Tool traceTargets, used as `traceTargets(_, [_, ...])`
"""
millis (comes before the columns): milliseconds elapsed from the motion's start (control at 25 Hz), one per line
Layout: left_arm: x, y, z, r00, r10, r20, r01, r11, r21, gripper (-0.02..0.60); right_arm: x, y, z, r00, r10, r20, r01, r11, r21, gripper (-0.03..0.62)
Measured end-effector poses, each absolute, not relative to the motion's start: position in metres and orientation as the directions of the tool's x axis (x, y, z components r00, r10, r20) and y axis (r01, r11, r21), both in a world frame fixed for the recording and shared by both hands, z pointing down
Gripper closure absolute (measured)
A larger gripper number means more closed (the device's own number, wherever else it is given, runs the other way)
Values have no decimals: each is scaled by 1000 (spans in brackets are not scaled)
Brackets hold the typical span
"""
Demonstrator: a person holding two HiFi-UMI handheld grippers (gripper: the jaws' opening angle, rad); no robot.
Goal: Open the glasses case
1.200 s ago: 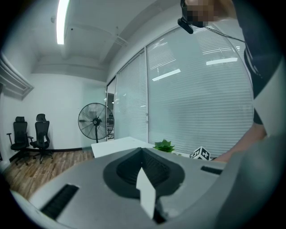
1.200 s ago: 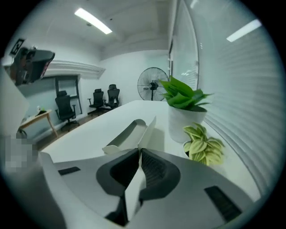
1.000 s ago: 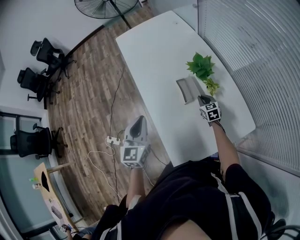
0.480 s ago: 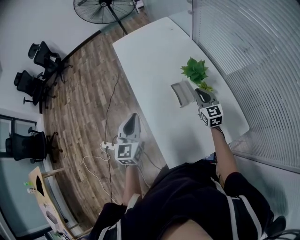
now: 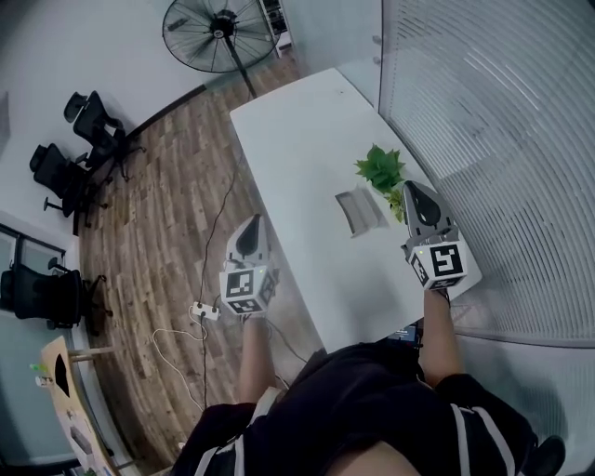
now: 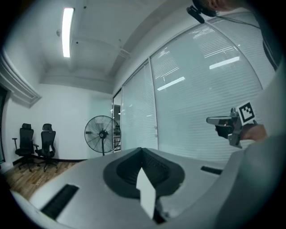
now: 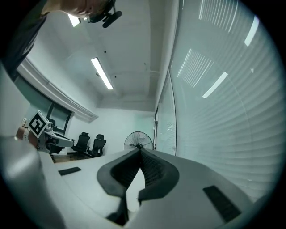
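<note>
The grey glasses case point(image 5: 360, 210) lies on the white table point(image 5: 302, 139) beside a small green plant point(image 5: 380, 168), and its lid looks raised. My right gripper point(image 5: 410, 189) hangs high over the table's right side, close to the camera and well clear of the case. It is shut with nothing between its jaws point(image 7: 139, 150). My left gripper point(image 5: 255, 224) floats over the wooden floor just left of the table edge, also shut and empty point(image 6: 141, 149). Each gripper view looks level across the room, so the case is hidden there.
A glass wall with blinds point(image 5: 493, 139) runs along the table's right side. A floor fan point(image 5: 216, 28) stands beyond the table's far end. Office chairs point(image 5: 88, 116) line the left wall. A power strip point(image 5: 206, 311) and cables lie on the floor.
My right gripper has lifted steeply up and away from the case and tipped toward level. The left gripper has risen a little beside the table.
</note>
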State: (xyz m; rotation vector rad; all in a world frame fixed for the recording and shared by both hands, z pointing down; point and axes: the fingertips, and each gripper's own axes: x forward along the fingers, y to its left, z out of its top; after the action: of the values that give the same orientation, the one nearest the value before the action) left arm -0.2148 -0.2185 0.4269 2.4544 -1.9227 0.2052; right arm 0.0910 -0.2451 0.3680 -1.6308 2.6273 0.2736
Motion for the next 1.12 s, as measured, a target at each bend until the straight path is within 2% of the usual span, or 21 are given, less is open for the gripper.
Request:
traceTargets(120, [-214,-223,417,241,-965,107,-964,-250,-87,581,108,-251,382,-398,-917,-30,-917,397,29,579])
traceTargets(240, [-214,-225,411,244,-963,111,-963,-254,-86,581,119,-249,393,-381,-924,10,-925,381,1,579])
traceTargets(1120, [-195,-218,396,273,-958,82,-954,-281,-103,581,118,-237,385,-419,-908,-8,-908,419,14,579])
